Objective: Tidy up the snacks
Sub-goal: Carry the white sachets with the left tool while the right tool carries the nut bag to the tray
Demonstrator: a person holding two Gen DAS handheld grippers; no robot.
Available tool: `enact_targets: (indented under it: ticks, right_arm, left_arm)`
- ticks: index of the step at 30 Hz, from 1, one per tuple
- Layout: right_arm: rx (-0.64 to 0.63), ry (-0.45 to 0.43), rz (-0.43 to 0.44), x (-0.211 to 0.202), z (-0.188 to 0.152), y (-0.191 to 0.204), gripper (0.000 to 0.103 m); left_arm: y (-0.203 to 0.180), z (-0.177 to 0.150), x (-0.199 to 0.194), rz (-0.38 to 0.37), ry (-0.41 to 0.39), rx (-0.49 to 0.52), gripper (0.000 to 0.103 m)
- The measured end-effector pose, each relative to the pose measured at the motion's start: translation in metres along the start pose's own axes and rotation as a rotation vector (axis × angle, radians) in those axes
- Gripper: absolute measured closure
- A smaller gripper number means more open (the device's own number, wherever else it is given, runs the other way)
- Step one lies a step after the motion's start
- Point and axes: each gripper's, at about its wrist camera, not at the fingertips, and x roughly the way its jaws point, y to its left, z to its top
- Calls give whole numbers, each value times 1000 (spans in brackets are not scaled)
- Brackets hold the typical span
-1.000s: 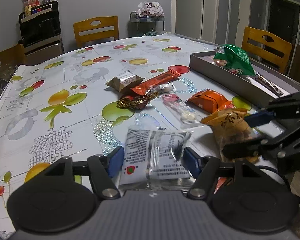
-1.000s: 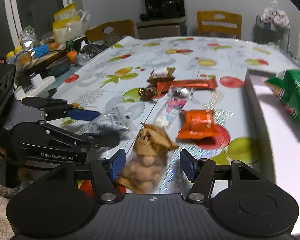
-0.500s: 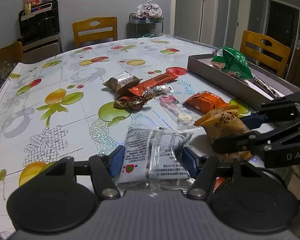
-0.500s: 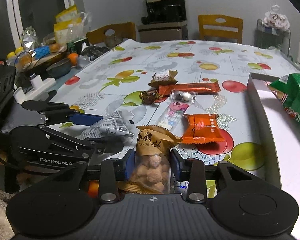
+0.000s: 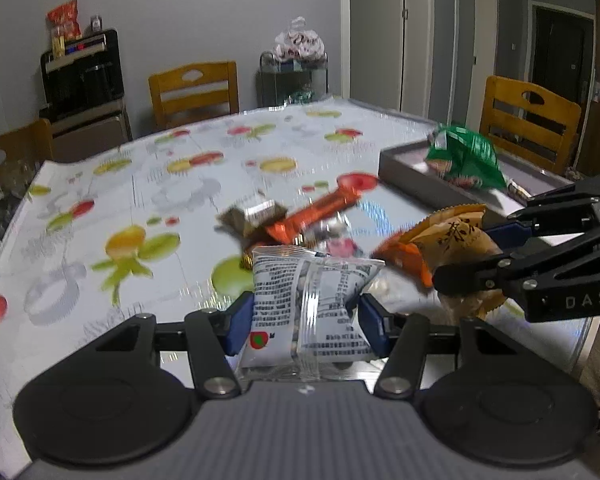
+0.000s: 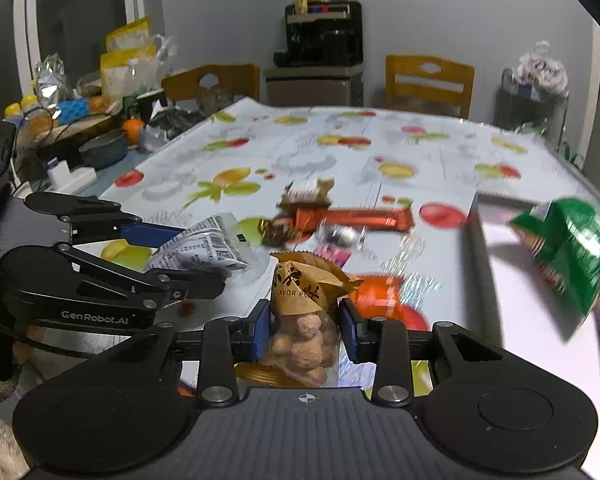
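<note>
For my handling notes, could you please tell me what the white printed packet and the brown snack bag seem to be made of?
White printed packet: thin glossy plastic film, judging by its clear centre seam and crinkles. Brown snack bag: probably plastic too, with a matte paper-look top and a transparent lower part showing the snacks.

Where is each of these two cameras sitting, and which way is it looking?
Left wrist view: rides the left tongs, looking along them over the table; their closing pads press a white packet; the right tongs enter from the right.
Right wrist view: rides the right tongs, gripping a brown nut bag; the left tongs enter from the left.
Both share the green bag in the grey tray.
</note>
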Motion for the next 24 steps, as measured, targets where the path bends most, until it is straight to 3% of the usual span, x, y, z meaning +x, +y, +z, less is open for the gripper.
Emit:
enact_targets:
  ticks: [15,24]
  right_arm:
    - [40,-99,-58,-27,21,-29,66]
    - [115,-148,-138,-56,9,-73,66]
  left_arm:
    - [-29,56,-5,-42,-101,57,49]
    - [-75,90,16,-127,-117,130,49]
